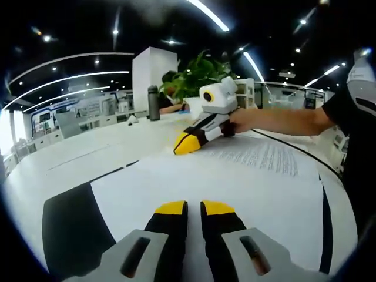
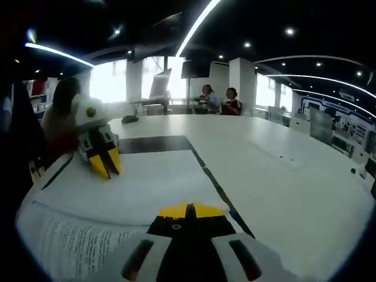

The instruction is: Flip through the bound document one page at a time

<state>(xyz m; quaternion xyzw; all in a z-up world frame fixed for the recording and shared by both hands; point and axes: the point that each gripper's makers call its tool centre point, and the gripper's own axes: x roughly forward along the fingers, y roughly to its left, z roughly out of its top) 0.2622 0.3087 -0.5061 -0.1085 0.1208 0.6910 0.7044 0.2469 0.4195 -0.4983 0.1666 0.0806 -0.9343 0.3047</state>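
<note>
We saw the document lying open on a dark mat on the white counter, its near page blank and its far page printed with text. In the left gripper view, the left gripper hovered low over the blank page with its yellow-tipped jaws nearly together, only a thin slit between them, and nothing in them. Across the document, the right gripper rested its yellow tips at the far edge of the page, held by a person's hand; from there we could not tell how its jaws stood. In the right gripper view, the right gripper had its jaws closed at the edge of a lifted, curving page, apparently pinching it, though the contact itself was hidden. The left gripper stood on the far side of that page, tips down on the paper. Farther off we saw a green plant, a dark bottle on the counter, and two seated people at the far end.
</note>
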